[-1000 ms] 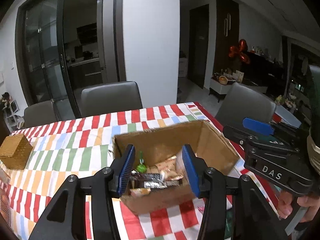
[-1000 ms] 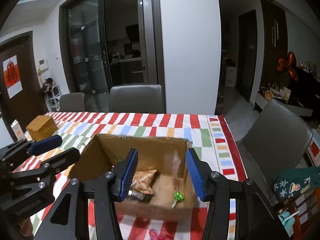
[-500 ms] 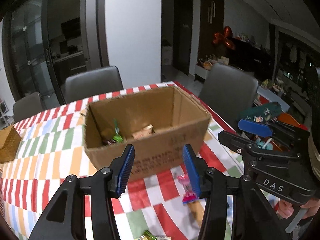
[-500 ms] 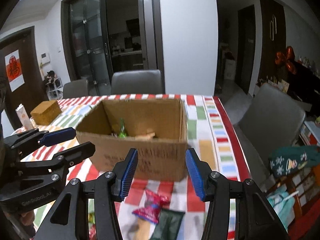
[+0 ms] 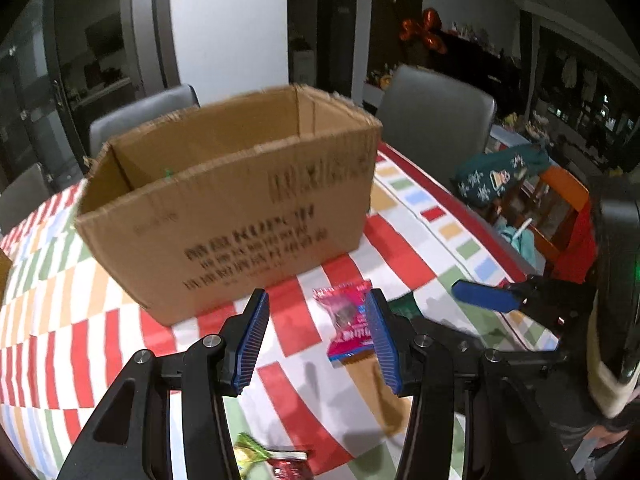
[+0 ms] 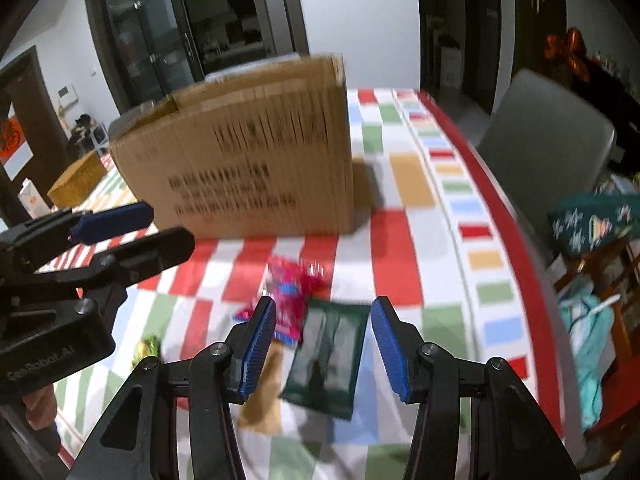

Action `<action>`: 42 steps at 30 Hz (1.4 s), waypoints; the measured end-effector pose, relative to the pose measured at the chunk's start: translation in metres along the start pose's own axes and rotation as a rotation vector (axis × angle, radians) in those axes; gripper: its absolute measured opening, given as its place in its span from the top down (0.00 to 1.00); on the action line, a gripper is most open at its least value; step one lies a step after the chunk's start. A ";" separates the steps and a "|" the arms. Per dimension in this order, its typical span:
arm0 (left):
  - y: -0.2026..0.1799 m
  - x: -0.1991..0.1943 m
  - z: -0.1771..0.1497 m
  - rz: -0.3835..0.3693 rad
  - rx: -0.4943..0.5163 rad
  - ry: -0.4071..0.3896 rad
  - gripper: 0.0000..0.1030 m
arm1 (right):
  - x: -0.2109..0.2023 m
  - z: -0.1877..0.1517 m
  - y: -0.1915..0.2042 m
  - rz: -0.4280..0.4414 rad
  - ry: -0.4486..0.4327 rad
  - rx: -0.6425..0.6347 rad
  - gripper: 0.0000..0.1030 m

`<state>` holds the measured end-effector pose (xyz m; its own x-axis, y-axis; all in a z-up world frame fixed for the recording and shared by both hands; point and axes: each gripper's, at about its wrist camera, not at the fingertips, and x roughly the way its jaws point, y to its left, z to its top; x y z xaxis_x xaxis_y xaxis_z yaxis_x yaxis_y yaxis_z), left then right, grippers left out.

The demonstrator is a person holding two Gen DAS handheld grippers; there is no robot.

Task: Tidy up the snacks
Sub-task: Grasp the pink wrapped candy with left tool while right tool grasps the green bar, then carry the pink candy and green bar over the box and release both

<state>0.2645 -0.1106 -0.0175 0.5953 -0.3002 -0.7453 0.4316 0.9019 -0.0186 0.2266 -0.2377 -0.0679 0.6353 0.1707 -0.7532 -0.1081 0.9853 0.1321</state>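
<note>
A cardboard box [image 5: 240,208] stands on the striped tablecloth [image 5: 404,240], its printed side towards me. In front of it lies a pink snack packet [image 5: 344,320], just inside the right finger of my left gripper [image 5: 316,336], which hangs open above the cloth. The right wrist view shows the same box [image 6: 248,160] and pink packet [image 6: 292,292]. A dark green packet [image 6: 328,360] lies flat below my right gripper [image 6: 322,344], whose jaws are open and hold nothing. Each gripper shows in the other's view: the right gripper [image 5: 484,300] and the left gripper [image 6: 112,220].
A small green-yellow packet [image 5: 250,452] and a red one [image 5: 288,464] lie near the front edge. The table's red-bordered right edge [image 6: 500,208] is close, with grey chairs [image 6: 548,136] and a teal patterned bag [image 6: 592,220] beyond. A wicker box [image 6: 78,180] sits far left.
Both grippers have dropped and pulled back from above the box to the cloth in front of it. The box's inside is out of sight now, and loose packets have come under the fingers.
</note>
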 end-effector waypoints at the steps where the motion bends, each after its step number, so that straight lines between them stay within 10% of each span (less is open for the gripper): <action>1: 0.000 0.003 -0.001 -0.004 0.001 0.011 0.52 | 0.003 -0.002 0.000 0.004 0.013 0.004 0.51; 25: -0.007 0.092 -0.006 -0.086 -0.088 0.238 0.62 | 0.051 -0.024 0.000 -0.026 0.106 0.014 0.51; 42: 0.005 0.068 -0.021 -0.018 -0.074 0.191 0.73 | 0.051 -0.023 -0.003 -0.024 0.078 0.016 0.57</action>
<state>0.2928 -0.1200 -0.0822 0.4451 -0.2586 -0.8573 0.3859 0.9193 -0.0769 0.2414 -0.2324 -0.1217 0.5764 0.1470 -0.8038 -0.0804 0.9891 0.1232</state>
